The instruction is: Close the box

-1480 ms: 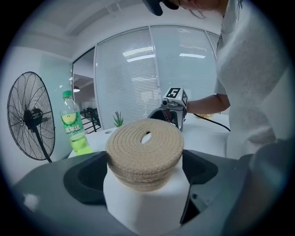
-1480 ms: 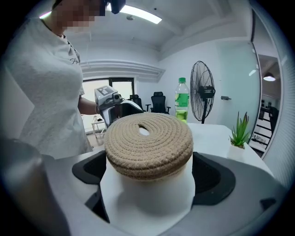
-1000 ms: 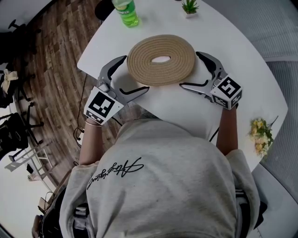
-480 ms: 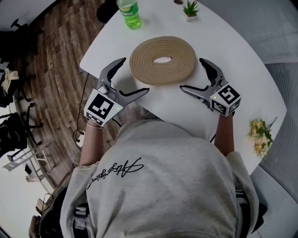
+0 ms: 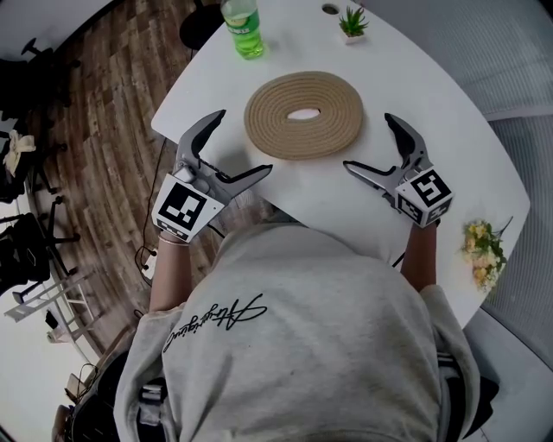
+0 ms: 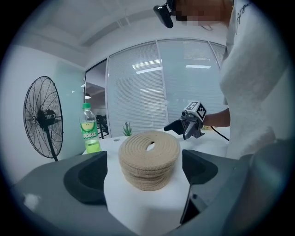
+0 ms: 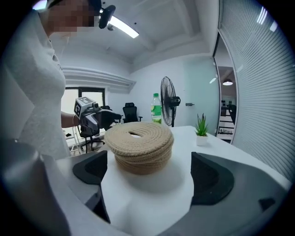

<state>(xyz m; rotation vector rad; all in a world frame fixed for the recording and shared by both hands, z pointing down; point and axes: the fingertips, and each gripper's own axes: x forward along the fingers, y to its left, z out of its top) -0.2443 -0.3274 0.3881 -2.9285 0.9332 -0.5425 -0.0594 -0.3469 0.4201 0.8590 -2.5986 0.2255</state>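
The round woven rope box (image 5: 303,115) sits on the white table (image 5: 449,147) with its lid on; an oval hole shows in the lid's middle. My left gripper (image 5: 240,143) is open just left of the box, not touching it. On the other side, my right gripper (image 5: 371,143) is open too, a short gap away. In the left gripper view the box (image 6: 149,159) stands ahead between the open jaws, and the right gripper (image 6: 191,124) shows beyond it. The right gripper view has the box (image 7: 139,145) ahead, with the left gripper (image 7: 90,119) behind it.
A green bottle (image 5: 242,22) and a small potted plant (image 5: 352,22) stand at the table's far side. Yellow flowers (image 5: 482,250) lie near the right edge. A standing fan (image 6: 42,117) is off the table. The table's left edge drops to wooden floor (image 5: 104,112).
Both grippers have drawn outward from the box's sides and a little back toward the person. The box has stayed in place with its lid on.
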